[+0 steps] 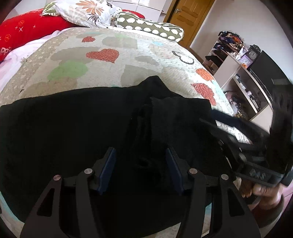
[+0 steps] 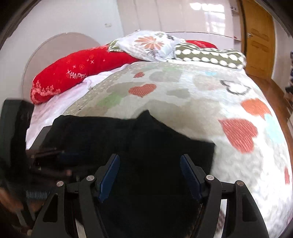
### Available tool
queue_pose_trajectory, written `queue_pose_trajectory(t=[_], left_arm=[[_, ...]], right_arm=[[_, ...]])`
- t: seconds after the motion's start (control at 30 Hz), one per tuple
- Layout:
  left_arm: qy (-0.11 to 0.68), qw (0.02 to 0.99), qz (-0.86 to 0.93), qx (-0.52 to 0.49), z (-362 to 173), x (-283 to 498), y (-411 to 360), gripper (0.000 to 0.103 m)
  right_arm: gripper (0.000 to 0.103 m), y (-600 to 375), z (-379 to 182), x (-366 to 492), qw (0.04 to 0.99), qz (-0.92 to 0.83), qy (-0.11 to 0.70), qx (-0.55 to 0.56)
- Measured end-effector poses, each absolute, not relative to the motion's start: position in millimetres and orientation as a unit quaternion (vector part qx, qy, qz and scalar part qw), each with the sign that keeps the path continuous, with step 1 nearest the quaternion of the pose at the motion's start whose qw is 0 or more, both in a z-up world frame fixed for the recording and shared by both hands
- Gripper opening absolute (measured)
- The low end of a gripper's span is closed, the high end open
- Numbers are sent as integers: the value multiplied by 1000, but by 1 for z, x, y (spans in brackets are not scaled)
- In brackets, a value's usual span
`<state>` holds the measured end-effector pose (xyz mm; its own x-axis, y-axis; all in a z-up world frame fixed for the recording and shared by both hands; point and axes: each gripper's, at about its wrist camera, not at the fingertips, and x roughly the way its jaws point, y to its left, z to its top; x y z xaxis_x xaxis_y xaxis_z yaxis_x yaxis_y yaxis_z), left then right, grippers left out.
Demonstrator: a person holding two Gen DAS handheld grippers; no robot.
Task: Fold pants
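Observation:
Black pants (image 1: 73, 128) lie spread across the near part of a heart-patterned quilt (image 1: 109, 73), with a folded ridge running down their middle. My left gripper (image 1: 140, 150) hovers over that ridge, its blue pads apart and pressing on nothing. In the right wrist view the pants (image 2: 146, 142) fill the lower middle, their right edge ending on the quilt (image 2: 201, 102). My right gripper (image 2: 150, 156) stands open above the cloth near that edge. It also shows blurred at the right of the left wrist view, held by a hand (image 1: 263, 192).
A red pillow (image 2: 73, 73), a floral pillow (image 2: 146, 44) and a dotted bolster (image 2: 210, 55) lie at the head of the bed. Past the bed's right edge stand a shelf unit with a clock (image 1: 253, 54) and a wooden door (image 1: 186, 16).

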<state>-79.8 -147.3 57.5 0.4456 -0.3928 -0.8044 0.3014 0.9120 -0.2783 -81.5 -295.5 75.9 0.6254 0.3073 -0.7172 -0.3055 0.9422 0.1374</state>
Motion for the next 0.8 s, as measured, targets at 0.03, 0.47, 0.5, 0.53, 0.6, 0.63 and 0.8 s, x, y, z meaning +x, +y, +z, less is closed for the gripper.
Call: queue_pose_trajectory(t=[0.03,0.47,0.5,0.53,0.6,0.63,0.8], left_arm=[[484,850,-204,-47,57,-80,-148,56],[479,854,-196,-47,56,-82,-148,57],[478,855,-196,-45,56,-83,-148,57],[478,856,-195,-44,57,-83,-148,57],[477,856,-193,-43,58,-84,-148,57],[477,857,-193,-43,59,-85,-148,57],[475,859,-189,-41,59,-87,-148,57]], right_arm=[[70,-291,73,-73,900,167,403,-5],[73,-294,66,-59,897,154,415,18],[73,-296,70,-65,899,151,412,18],[73,-298,73,-68,900,150,410,19],[73,-303,79,-81,903,145,404,19],[73,-305,80,-86,904,143,402,17],[73,-315,79,-120,907,136,398,18]])
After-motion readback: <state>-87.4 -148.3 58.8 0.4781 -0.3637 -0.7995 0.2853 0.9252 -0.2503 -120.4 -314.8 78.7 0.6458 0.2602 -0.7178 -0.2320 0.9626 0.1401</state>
